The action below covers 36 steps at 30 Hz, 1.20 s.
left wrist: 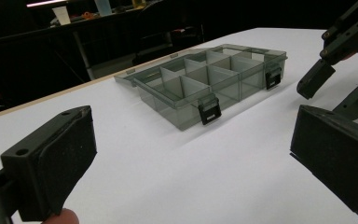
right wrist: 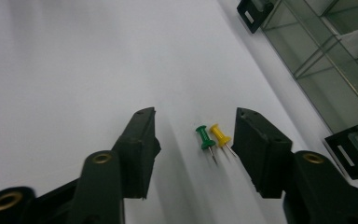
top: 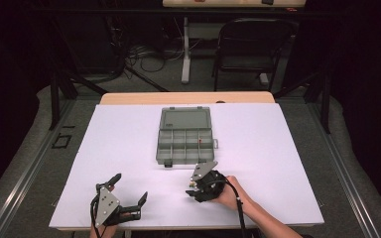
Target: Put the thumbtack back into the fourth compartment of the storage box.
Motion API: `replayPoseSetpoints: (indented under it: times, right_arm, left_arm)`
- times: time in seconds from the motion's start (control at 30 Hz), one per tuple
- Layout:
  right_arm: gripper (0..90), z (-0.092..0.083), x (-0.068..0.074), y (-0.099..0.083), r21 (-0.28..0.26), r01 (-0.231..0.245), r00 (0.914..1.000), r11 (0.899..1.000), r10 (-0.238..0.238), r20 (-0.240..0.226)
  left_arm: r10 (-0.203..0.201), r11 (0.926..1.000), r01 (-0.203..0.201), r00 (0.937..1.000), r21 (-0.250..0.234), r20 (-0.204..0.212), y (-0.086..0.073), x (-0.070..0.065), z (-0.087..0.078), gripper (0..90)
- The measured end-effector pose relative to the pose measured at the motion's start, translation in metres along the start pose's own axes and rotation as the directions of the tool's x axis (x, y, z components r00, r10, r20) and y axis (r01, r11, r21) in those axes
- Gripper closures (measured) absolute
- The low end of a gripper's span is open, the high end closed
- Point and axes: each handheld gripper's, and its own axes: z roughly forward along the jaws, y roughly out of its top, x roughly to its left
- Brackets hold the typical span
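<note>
my left gripper (top: pixel 129 194) sits nearest to me at the near edge of the white table (top: pixel 278 148). its jaws are wide apart and hold nothing.

a bit further out, my right gripper (right wrist: pixel 193 140) is down low over two push pins lying side by side on the table. the green pin (right wrist: pixel 205 137) and the yellow pin (right wrist: pixel 220 135) lie between its jaws, nearer one jaw. the jaws are partly open and do not pinch the pins yet, so nothing is picked up.

past them sits the grey box (top: pixel 185 141) with its lid (top: pixel 185 118) open flat behind it. one small red thing (top: pixel 199 142) sits in one of its little rooms, too small for me to name.

i think the job is putting pins in the box. these two are still left. next i must close on one pin, not both.
</note>
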Motion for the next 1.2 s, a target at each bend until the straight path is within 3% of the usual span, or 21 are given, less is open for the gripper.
replayPoseSetpoints:
  times: [0.17, 0.4, 0.63, 1.2]
  right_arm:
    - [61.7, 0.004, -0.001, -0.001, 0.01, -0.002, 0.9999, 1.0, 0.003, -0.015]
    - [67.4, 0.006, -0.003, -0.003, 0.009, -0.007, 0.9997, 1.0, 0.007, -0.022]
    - [81.8, 0.008, -0.002, -0.004, 0.022, -0.017, 0.9982, 1.0, 0.018, -0.058]
    - [82.7, -0.004, -0.003, 0.0, -0.01, -0.021, 0.9986, 1.0, 0.021, -0.048]
  left_arm:
    - [0.003, 1.0, -0.003, 1.0, 0.001, 0.001, 0.0, 0.0, 0.0, 0.0]
    - [0.003, 1.0, -0.003, 1.0, 0.001, 0.001, 0.0, 0.0, 0.0, 0.0]
    - [0.003, 1.0, -0.003, 1.0, 0.001, 0.001, 0.0, 0.0, 0.0, 0.0]
    - [0.003, 1.0, -0.003, 1.0, 0.001, -0.002, 0.0, 0.0, 0.0, 0.0]
